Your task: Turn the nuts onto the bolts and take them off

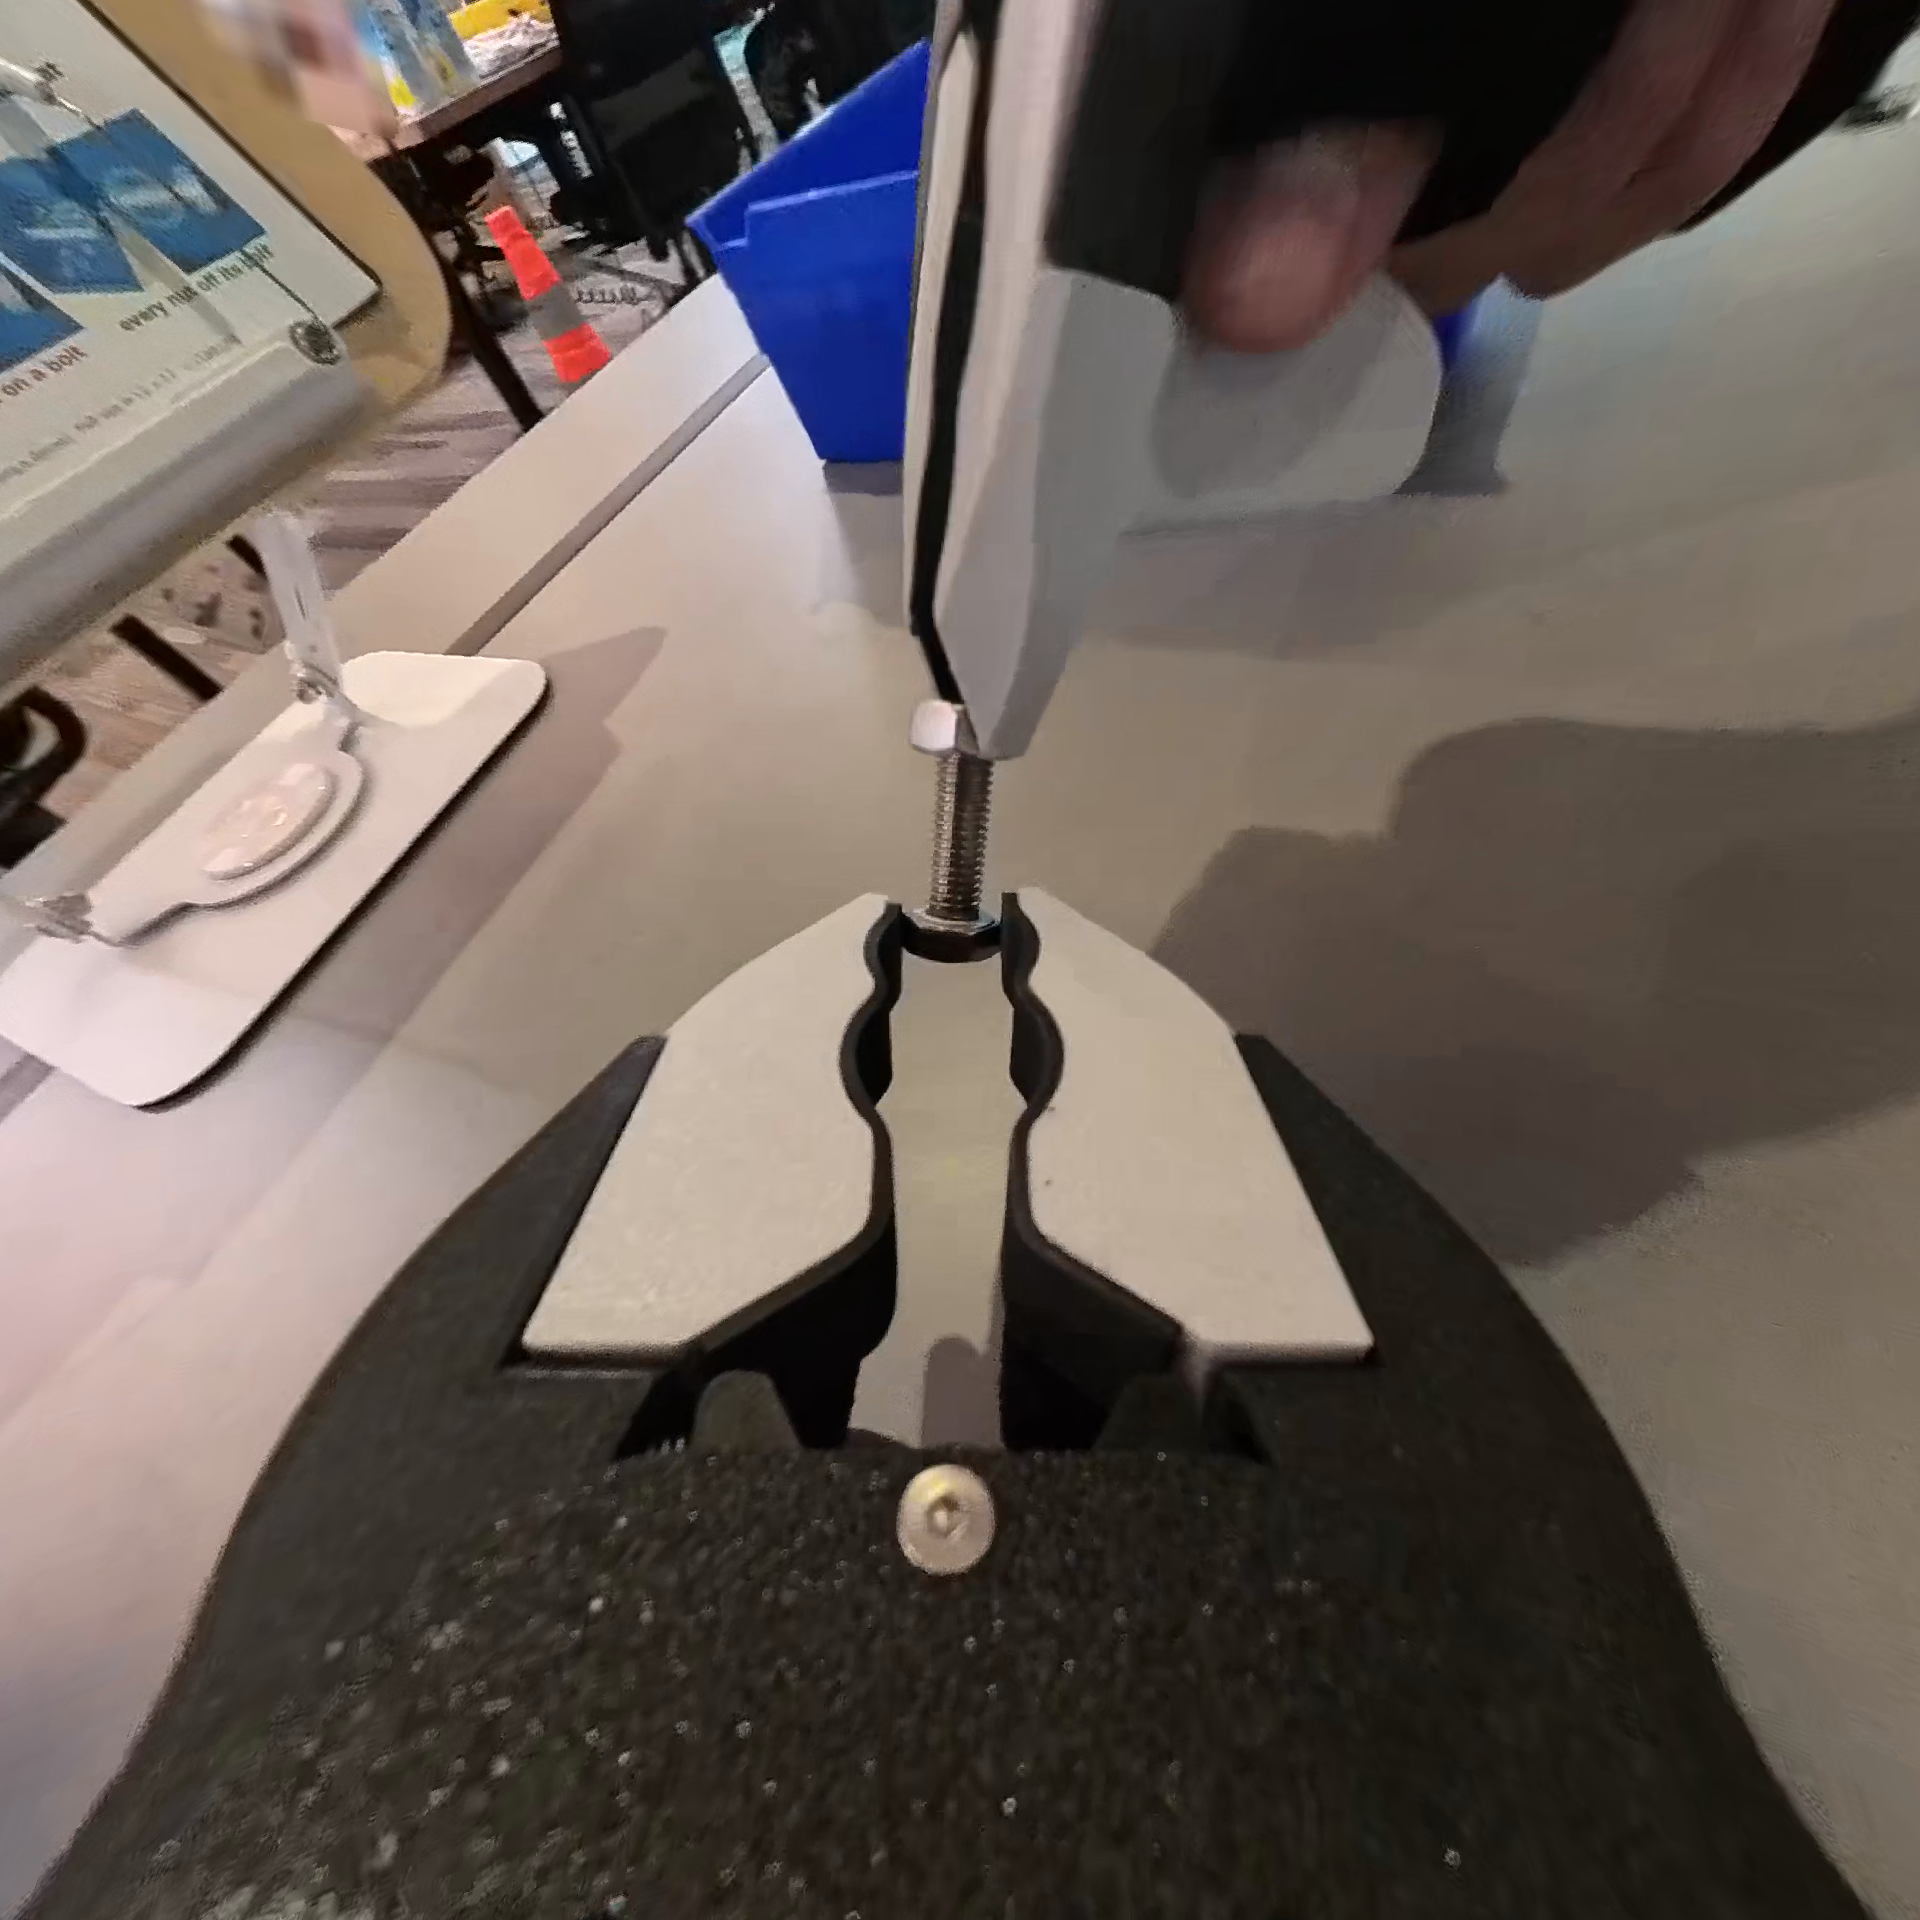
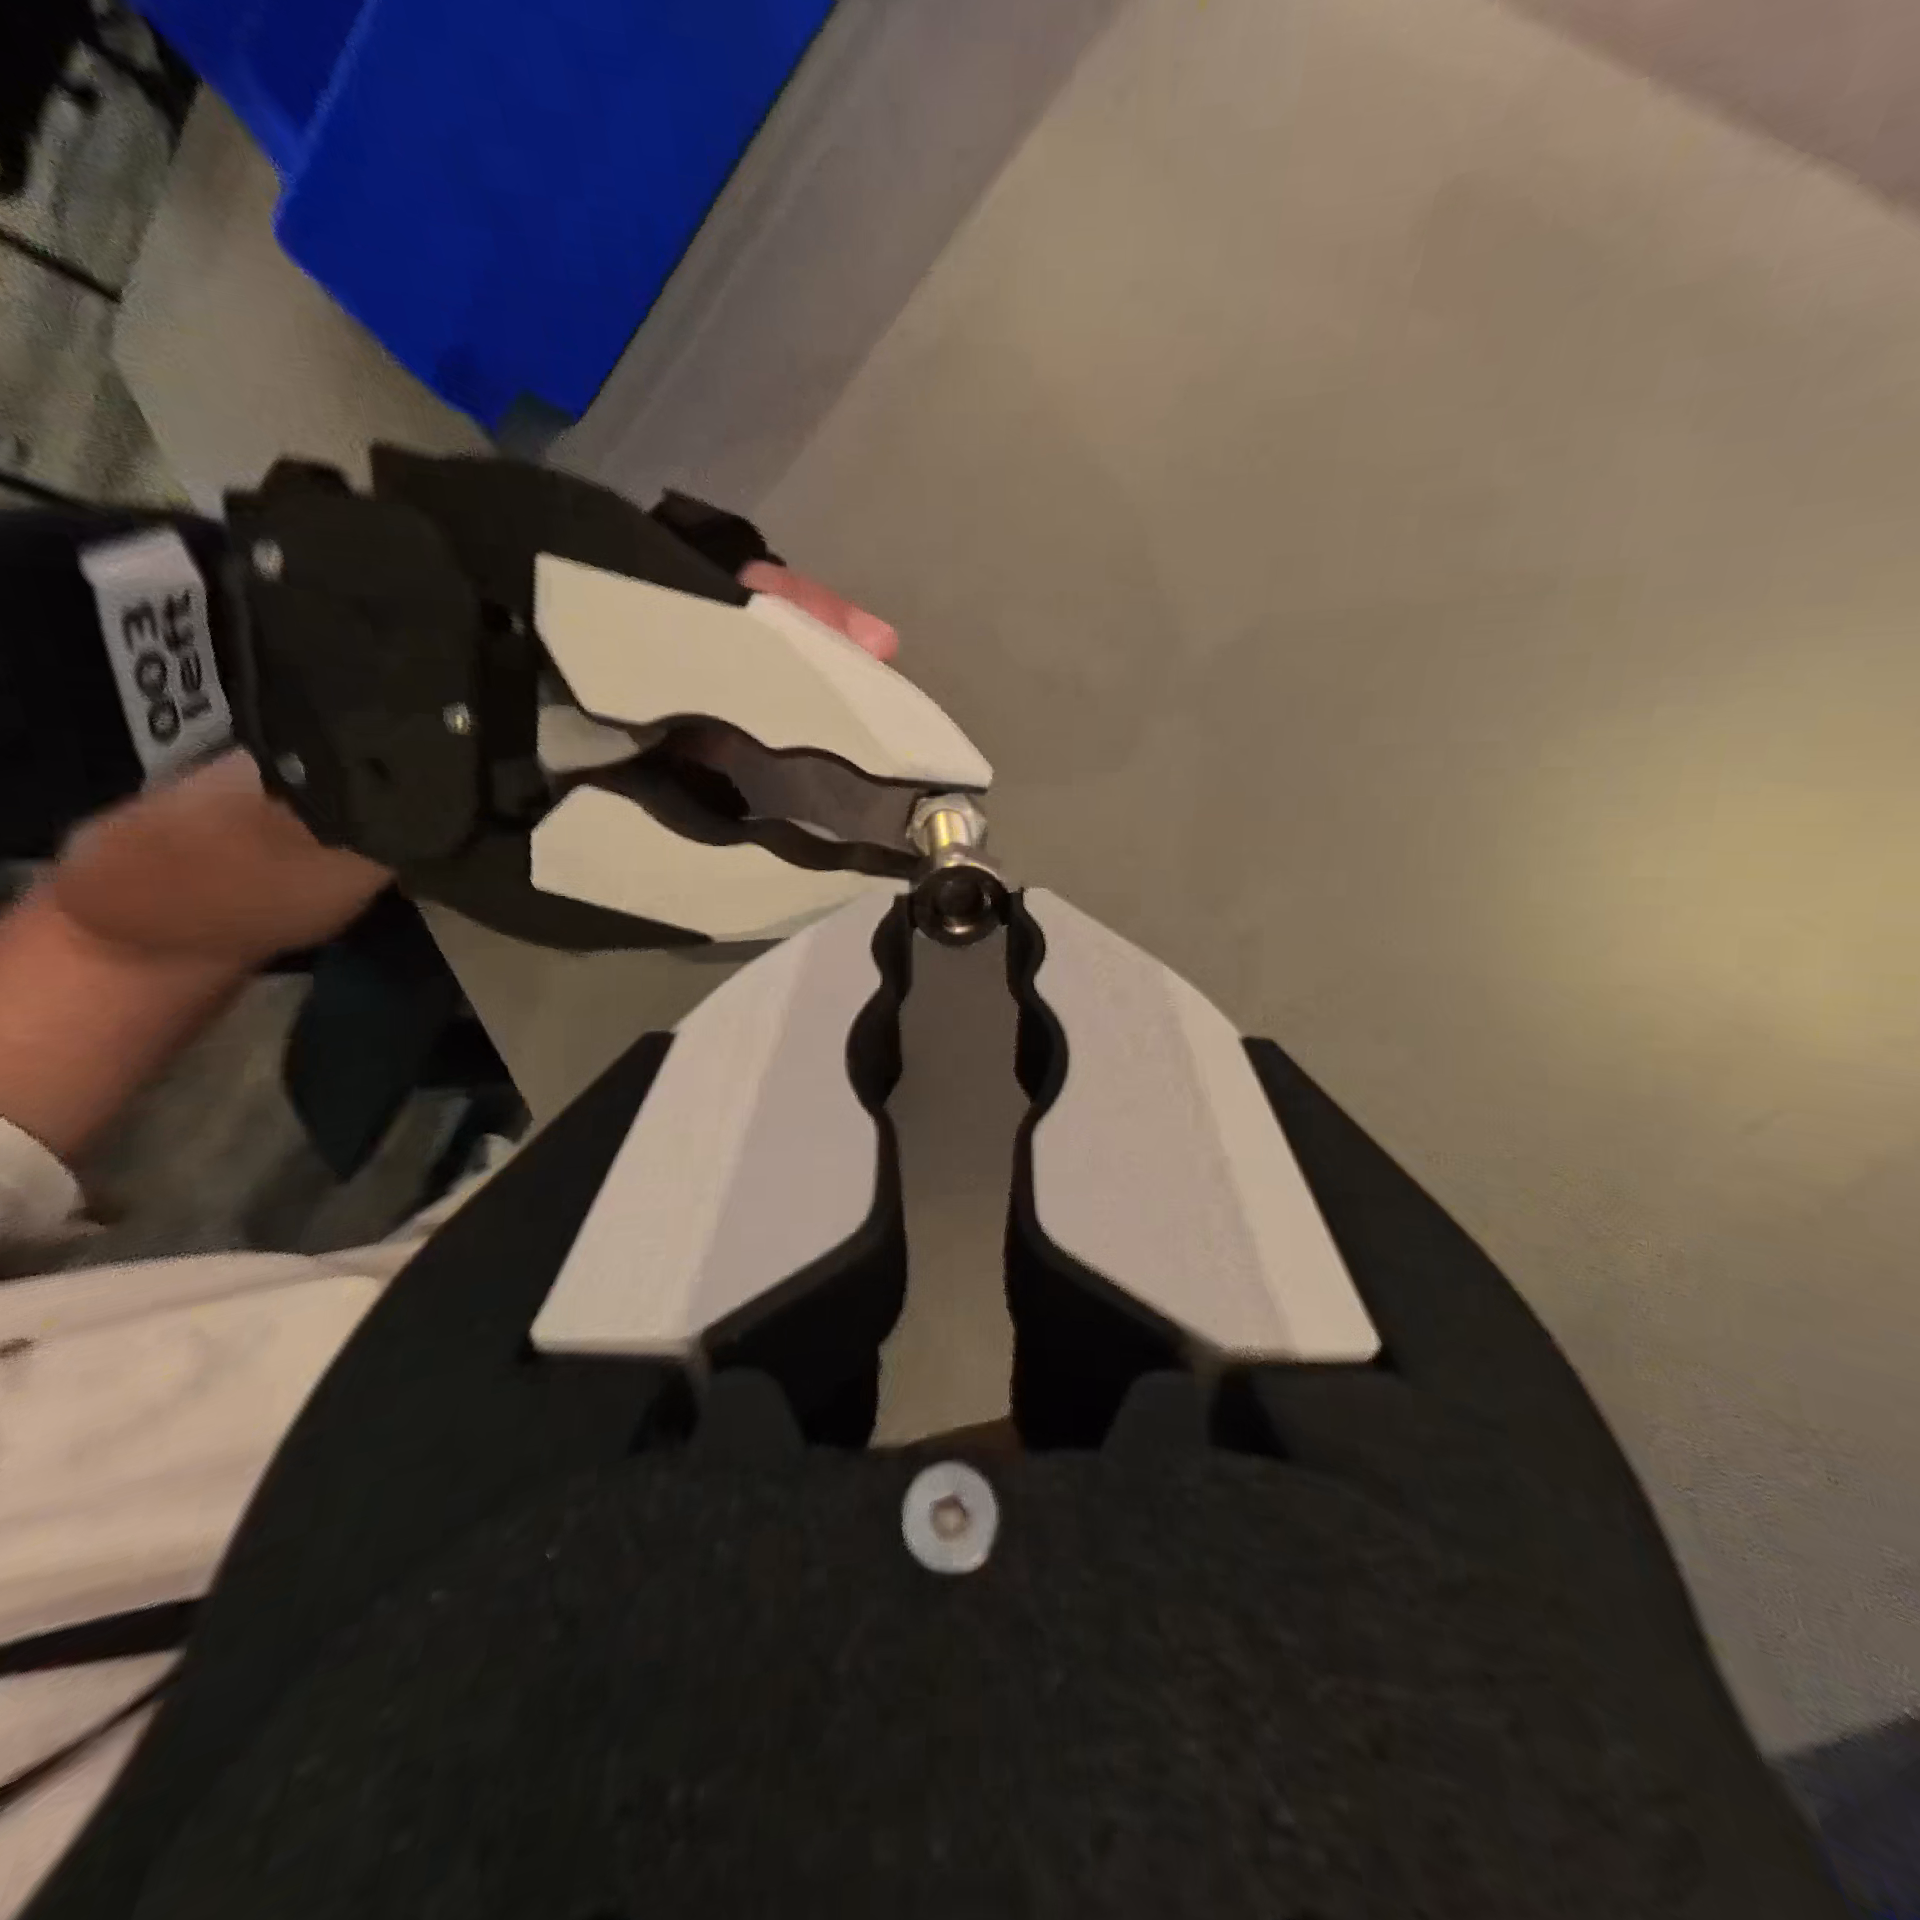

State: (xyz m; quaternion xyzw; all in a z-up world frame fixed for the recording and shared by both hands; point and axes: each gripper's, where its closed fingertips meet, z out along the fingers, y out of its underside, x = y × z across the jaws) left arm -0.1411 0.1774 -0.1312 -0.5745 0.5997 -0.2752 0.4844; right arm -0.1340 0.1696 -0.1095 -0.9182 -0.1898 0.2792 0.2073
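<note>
- Left gripper [image 1: 951, 914]: jaws drawn narrow, clamping a dark nut [image 1: 948, 921] at their tips; the bolt's threaded shaft rises from this nut.
- Bolt [image 1: 961, 821]: held in the air above the bench [image 1: 1455, 644], spanning the two grippers; its pale hexagonal head sits at the upper end.
- Right gripper [image 1: 961, 727]: comes down from above, jaws narrow and pinching the bolt head; a gloved hand [image 1: 1455, 156] holds its body.
- Right wrist view: the bolt [image 2: 951, 831] appears end-on between the near jaws, with the left gripper [image 2: 935, 831] entering from the left side and meeting it.
- Beyond: a white stand base [image 1: 312, 831] lies on the bench to the left, and a blue bin [image 1: 831, 270] stands farther back.
</note>
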